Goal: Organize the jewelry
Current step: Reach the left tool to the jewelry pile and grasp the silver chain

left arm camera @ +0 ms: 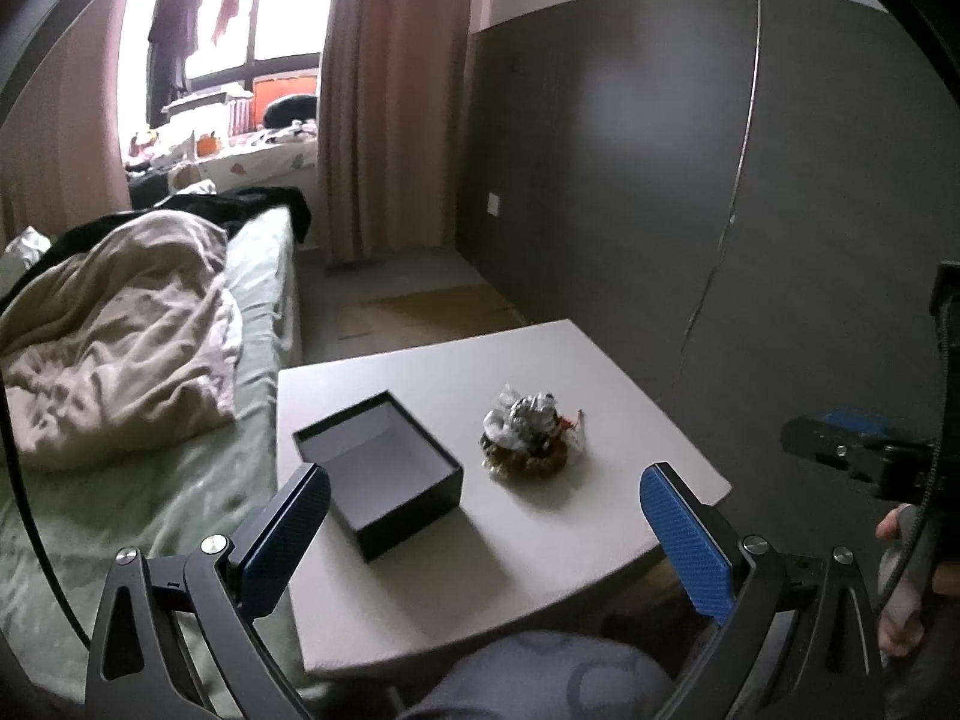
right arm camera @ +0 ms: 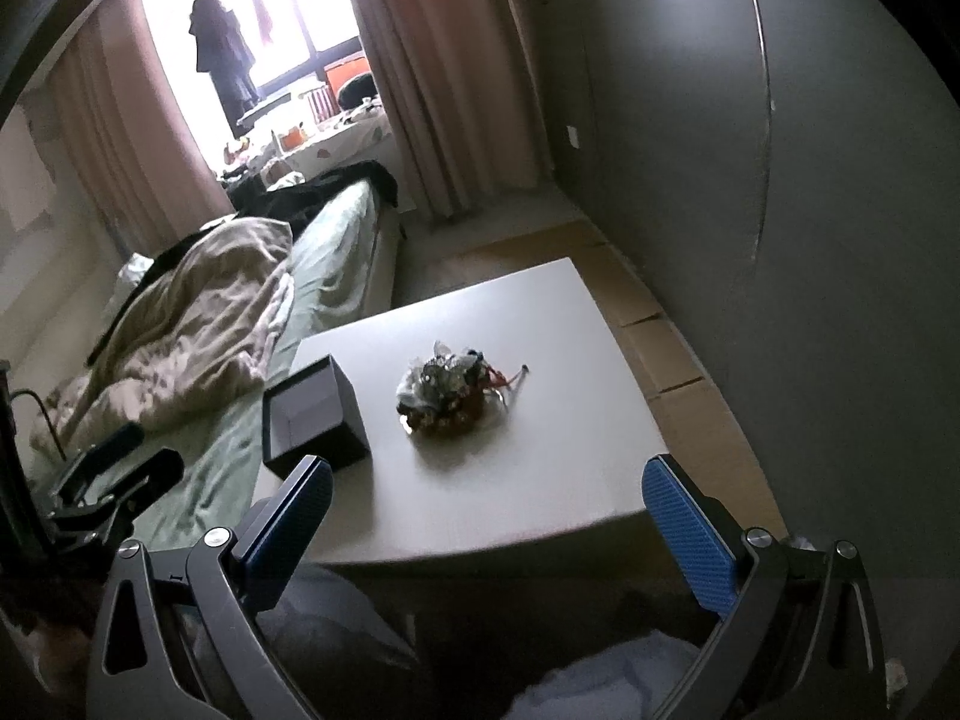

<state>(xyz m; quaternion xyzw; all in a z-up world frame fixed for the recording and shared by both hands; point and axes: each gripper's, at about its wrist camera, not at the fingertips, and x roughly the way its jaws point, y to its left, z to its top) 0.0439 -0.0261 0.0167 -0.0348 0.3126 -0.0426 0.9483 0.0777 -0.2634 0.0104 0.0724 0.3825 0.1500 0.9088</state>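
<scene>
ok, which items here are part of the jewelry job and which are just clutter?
Job items:
- jewelry pile on the table
- open black box, empty
- left hand-held gripper and right hand-held gripper, both open

Lying about:
- blanket
- curtain

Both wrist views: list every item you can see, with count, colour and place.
box: one, black with grey inside, open and empty, left part of the table
jewelry pile: one tangled heap, silver, gold and red, table centre, right of the box, apart from it
table: one, white, beside the bed
bed: one, green sheet, left of the table
blanket: one, beige, crumpled on the bed
curtains: pink, flanking the window
hanging clothes: dark and red, at the window
wall panel: grey, behind the table
left tool: blue pads, open, empty
right tool: blue pads, open, empty
</scene>
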